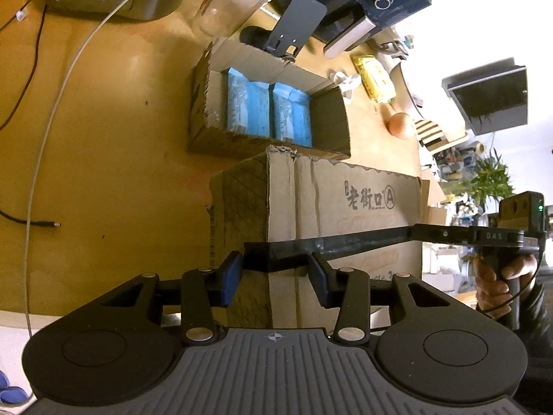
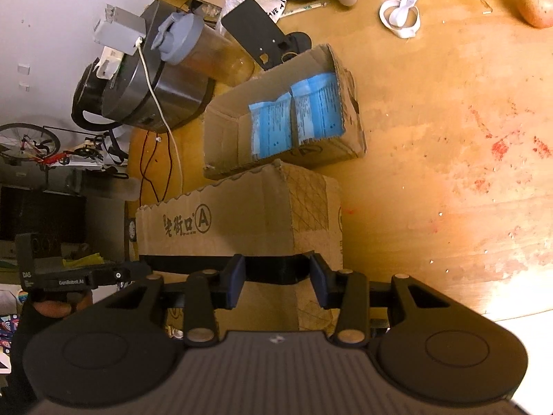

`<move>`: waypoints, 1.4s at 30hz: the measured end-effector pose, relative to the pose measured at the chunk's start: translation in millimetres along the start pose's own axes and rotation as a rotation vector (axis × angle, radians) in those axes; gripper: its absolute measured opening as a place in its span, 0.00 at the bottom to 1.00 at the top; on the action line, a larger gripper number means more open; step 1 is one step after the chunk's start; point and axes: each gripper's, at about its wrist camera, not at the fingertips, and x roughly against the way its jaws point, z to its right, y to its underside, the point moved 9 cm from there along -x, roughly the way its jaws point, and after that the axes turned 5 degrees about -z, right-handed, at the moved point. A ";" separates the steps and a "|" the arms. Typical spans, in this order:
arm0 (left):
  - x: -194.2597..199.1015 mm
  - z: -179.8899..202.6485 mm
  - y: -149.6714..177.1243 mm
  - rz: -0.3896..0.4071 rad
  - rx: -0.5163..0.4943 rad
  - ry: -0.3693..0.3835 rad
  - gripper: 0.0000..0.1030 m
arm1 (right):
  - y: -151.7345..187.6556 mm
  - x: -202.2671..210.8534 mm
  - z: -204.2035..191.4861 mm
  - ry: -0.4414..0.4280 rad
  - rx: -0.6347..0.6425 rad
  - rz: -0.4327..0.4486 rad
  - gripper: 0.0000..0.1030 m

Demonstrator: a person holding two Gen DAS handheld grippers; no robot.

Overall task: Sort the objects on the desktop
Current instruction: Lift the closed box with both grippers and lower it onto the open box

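Note:
A long black bar (image 1: 363, 242) runs in front of a closed cardboard box (image 1: 363, 200) printed with a circled A. My left gripper (image 1: 274, 276) is shut on one end of the bar, blue pads pressed against it. My right gripper (image 2: 276, 278) is shut on the other end of the black bar (image 2: 193, 264), over the same box (image 2: 224, 235). What the bar is I cannot tell. Beyond it stands a small open carton (image 1: 204, 110) with two blue packets (image 1: 266, 110), also seen from the right as carton (image 2: 221, 128) and packets (image 2: 297, 114).
On the wooden table are a metal cooker (image 2: 162, 97), a bottle with a grey lid (image 2: 193, 45), a black stand (image 2: 255, 31), a white cable (image 1: 52, 138), a white strap (image 2: 401, 14), a yellow packet (image 1: 375, 79) and a potato (image 2: 535, 3). A hand (image 1: 497, 276) grips the other handle.

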 end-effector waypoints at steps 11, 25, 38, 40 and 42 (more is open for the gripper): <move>-3.3 1.6 -33.6 -0.002 0.001 -0.008 0.40 | -24.7 0.6 3.0 -0.003 -0.036 -0.003 0.35; -3.2 -5.4 -74.4 -0.006 0.001 -0.012 0.40 | -79.0 -4.4 -0.9 -0.003 -0.037 -0.002 0.36; -6.8 -6.1 -103.9 -0.006 -0.013 -0.045 0.39 | -128.3 -3.3 -8.0 0.012 -0.018 0.029 0.35; -3.8 -5.5 -106.8 -0.001 -0.012 -0.039 0.39 | -131.4 -2.5 -7.7 0.006 -0.023 0.031 0.35; -1.1 -5.1 -109.7 0.002 -0.007 -0.033 0.39 | -134.0 -1.6 -6.3 -0.004 -0.040 0.039 0.35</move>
